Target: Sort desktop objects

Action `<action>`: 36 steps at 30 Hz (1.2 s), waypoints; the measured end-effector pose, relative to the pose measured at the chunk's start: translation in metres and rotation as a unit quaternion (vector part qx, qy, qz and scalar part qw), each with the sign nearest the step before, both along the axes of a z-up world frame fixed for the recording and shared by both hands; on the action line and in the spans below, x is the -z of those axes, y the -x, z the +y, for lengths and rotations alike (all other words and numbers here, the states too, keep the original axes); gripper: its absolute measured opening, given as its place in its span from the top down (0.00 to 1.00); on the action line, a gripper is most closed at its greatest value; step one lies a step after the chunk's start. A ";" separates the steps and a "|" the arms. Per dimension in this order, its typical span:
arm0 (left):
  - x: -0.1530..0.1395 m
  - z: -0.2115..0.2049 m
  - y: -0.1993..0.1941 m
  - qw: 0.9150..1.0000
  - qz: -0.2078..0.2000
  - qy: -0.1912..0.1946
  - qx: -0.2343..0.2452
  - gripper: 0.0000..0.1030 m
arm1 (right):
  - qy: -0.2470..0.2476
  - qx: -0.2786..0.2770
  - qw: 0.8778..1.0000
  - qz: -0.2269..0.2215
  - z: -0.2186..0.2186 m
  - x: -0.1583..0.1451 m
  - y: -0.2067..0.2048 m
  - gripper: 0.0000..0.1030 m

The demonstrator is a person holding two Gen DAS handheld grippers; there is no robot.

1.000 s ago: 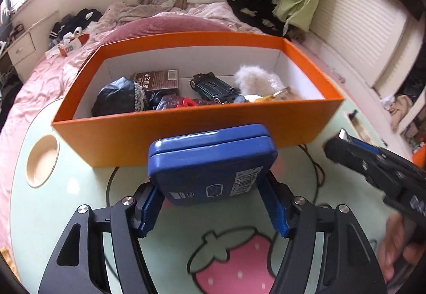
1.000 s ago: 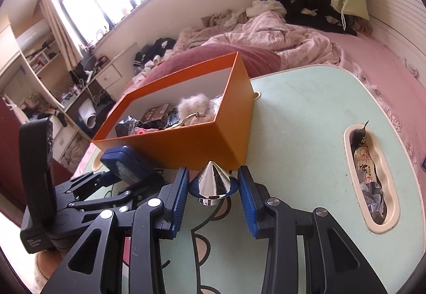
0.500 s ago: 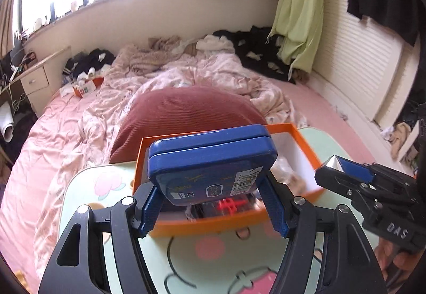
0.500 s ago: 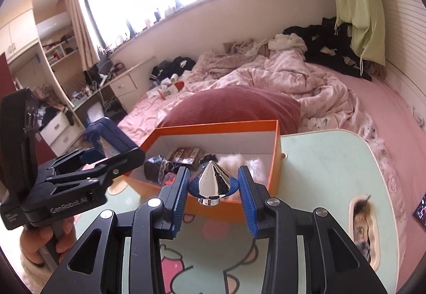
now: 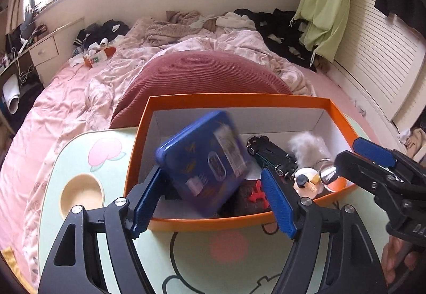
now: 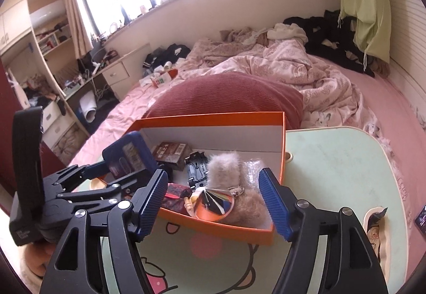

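Note:
An orange box (image 5: 213,223) (image 6: 234,230) sits on the pale green table. My left gripper (image 5: 213,200) is open over the box's near wall; a blue tin (image 5: 205,160), blurred and tilted, is loose between its fingers above the box contents. It also shows in the right wrist view (image 6: 127,158). My right gripper (image 6: 213,200) is open above the box's near right corner; a silver cone (image 6: 214,204) lies in the box below it, also seen in the left wrist view (image 5: 328,174).
The box holds a black toy car (image 5: 274,158), a white fluffy ball (image 5: 306,147), a brown packet (image 6: 171,152) and a red piece (image 5: 257,191). A round recess (image 5: 81,194) is in the table's left. A maroon pillow (image 5: 202,75) and bed lie behind.
Both grippers have moved over the box and opened. The blue tin has left the left fingers and tips into the box. The silver cone has dropped from the right fingers into the box.

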State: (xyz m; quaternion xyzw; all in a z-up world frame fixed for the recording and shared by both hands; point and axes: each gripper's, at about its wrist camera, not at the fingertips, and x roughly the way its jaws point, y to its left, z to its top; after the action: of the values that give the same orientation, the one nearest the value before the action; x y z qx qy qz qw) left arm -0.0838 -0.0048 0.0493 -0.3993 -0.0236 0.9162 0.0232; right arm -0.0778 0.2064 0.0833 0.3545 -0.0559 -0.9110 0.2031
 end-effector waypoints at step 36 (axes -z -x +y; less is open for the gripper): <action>0.038 -0.002 -0.090 0.998 -0.061 0.015 -0.026 0.23 | -0.071 0.070 0.994 -0.052 0.003 0.034 -0.085 0.19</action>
State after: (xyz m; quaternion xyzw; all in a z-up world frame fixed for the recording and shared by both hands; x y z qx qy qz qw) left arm 0.0061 -0.0066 0.0113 -0.4537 -0.0220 0.8908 -0.0078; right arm 0.0074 0.2090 0.0488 0.4098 -0.0266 -0.9051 0.1097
